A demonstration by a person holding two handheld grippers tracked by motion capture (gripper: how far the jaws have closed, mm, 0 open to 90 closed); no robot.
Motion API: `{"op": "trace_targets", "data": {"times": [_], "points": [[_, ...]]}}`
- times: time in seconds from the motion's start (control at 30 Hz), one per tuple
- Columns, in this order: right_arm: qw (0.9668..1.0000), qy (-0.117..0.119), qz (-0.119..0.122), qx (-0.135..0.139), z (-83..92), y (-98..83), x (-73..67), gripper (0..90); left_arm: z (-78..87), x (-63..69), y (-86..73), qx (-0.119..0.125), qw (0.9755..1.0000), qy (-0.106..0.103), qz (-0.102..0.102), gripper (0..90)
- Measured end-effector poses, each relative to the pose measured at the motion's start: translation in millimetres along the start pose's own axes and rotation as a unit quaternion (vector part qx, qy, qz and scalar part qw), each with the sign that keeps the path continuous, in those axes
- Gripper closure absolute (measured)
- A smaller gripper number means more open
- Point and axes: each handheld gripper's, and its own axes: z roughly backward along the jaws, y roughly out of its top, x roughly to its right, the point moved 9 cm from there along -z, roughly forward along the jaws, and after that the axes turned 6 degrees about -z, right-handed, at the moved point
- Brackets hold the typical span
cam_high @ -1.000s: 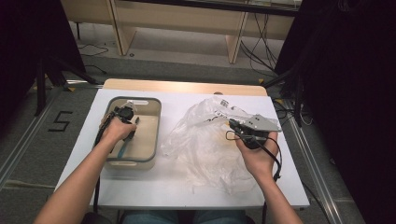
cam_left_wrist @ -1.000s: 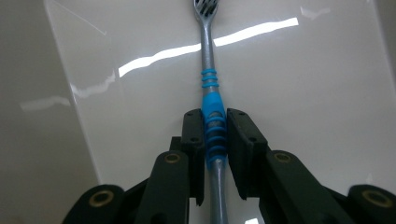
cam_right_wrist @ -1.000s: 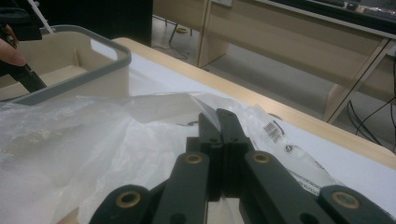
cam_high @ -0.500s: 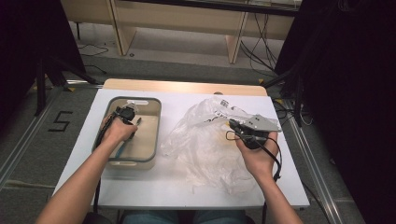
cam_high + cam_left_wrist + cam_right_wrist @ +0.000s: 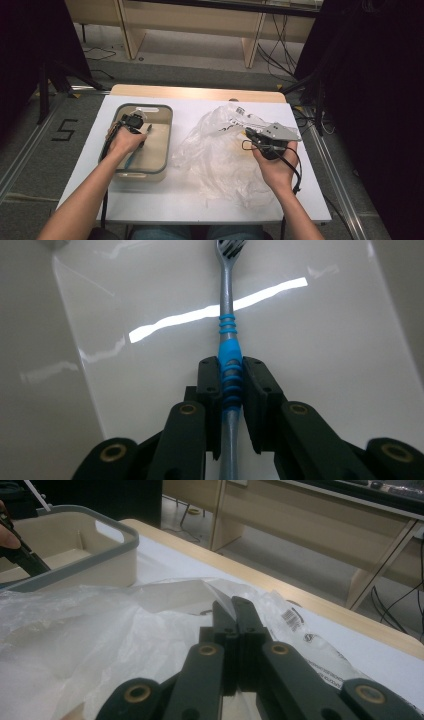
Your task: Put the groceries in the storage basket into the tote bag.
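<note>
A toothbrush [image 5: 227, 347] with a grey handle and blue ribbed grip lies along the floor of a beige bin [image 5: 169, 135]. My left gripper [image 5: 231, 371] is shut on that blue grip, and the bristle head points away from it. In the high view the left gripper [image 5: 140, 131] reaches down inside the bin at the table's left. A crumpled clear plastic bag [image 5: 220, 160] spreads over the middle of the table. My right gripper [image 5: 234, 602] is shut, with a flap of the bag [image 5: 100, 630] pinched at its tips. In the high view the right gripper [image 5: 250, 132] sits at the bag's right side.
The white table top [image 5: 310, 200] has a wooden strip along its far edge. The bin [image 5: 100, 535] has a grey rim and cut-out handles. Beyond the table are wooden furniture legs, cables on the floor and dark curtains on both sides.
</note>
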Motion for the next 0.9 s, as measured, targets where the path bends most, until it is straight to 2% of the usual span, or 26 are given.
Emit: {"op": "trace_targets", "data": {"times": [0.4,0.9], "points": [[1.0000,0.000,0.000,0.000,-0.1,-0.2,-0.2,90.0,14.2,-0.5,7.9,0.047,0.9989,0.003,-0.002,78.3],[1.0000,0.000,-0.001,0.000,-0.4,-0.2,-0.6,90.0,25.2,0.2,12.5,0.076,0.9971,0.001,-0.001,78.3]]}}
